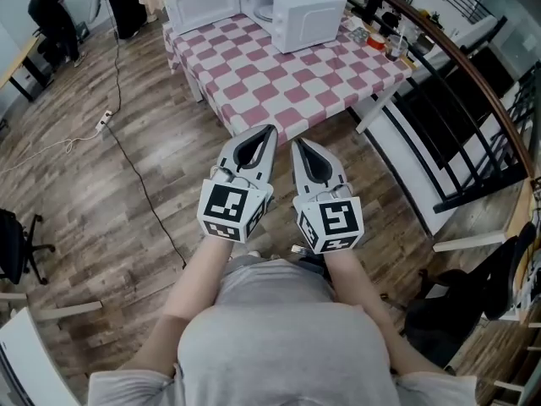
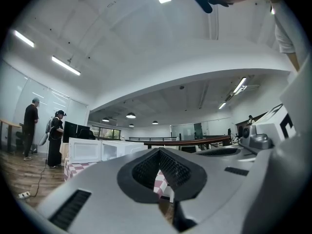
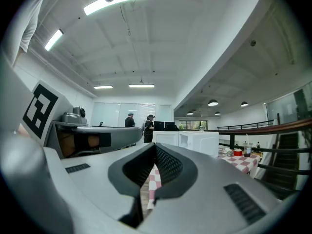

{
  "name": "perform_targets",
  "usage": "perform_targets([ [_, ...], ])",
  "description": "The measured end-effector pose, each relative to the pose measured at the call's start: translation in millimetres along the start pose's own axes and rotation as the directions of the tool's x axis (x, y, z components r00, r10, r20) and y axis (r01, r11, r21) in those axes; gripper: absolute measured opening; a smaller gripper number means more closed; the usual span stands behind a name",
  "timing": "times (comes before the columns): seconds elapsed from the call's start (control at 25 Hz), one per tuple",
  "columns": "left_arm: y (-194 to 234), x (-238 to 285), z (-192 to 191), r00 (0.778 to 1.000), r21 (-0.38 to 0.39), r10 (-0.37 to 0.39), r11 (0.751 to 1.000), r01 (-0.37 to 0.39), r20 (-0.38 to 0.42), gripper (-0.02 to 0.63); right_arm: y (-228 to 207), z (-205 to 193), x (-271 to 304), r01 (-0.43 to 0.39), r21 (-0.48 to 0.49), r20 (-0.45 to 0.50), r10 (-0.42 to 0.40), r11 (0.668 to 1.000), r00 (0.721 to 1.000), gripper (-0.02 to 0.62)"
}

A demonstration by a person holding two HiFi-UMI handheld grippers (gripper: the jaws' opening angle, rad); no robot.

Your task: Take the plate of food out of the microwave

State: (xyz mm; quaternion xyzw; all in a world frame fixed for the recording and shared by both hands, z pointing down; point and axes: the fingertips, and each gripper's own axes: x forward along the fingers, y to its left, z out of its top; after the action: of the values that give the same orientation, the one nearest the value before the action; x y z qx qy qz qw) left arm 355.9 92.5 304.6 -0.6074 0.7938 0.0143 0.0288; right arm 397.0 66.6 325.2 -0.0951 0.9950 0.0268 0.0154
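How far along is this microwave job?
Done: the microwave door already stands open. In hand: nothing; the left gripper and right gripper are shut and empty, short of the table. Left: reach in and lift out the plate, which isn't clearly visible from here.

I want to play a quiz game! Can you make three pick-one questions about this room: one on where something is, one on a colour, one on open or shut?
1. Where does the microwave stand? A on the floor; B on the checked table; C on a chair.
2. What colour is the microwave? A black; B green; C white.
3. How is its door? A swung open; B shut; C missing.
Answers: 1 B, the pink-and-white checks lie right under it; 2 C, body and door are white; 3 A, the door stands swung out beside it.
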Motion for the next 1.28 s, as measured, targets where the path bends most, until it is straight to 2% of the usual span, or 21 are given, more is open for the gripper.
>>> perform_targets([
  [0.2,24.9,5.2,-6.8,1.000,0.001,-0.025,1.000,0.025,-0.011,0.003,2.6,-2.4,27.0,0.028,0.006,-0.004,-0.028,1.000,1.000,0.026],
  [0.48,56.8,2.3,-17.9,1.000,-0.027,-0.012,1.000,0.011,-0.026,0.003,7.8,-14.2,51.7,0.044,0.016,-0.036,-0.044,0.999,0.998,0.026],
  [0.92,94.5,9.8,-19.0,0.999,-0.051,0.040,0.998,-0.041,-0.022,0.003,20.3,-16.4,85.2,-0.015,0.010,-0.052,0.016,1.000,0.999,0.026],
  [1.28,138.1,22.0,-25.4,0.997,-0.038,0.075,0.996,-0.077,-0.035,0.003,30.7,-25.8,132.1,-0.068,0.023,-0.056,0.069,0.997,0.996,0.026],
])
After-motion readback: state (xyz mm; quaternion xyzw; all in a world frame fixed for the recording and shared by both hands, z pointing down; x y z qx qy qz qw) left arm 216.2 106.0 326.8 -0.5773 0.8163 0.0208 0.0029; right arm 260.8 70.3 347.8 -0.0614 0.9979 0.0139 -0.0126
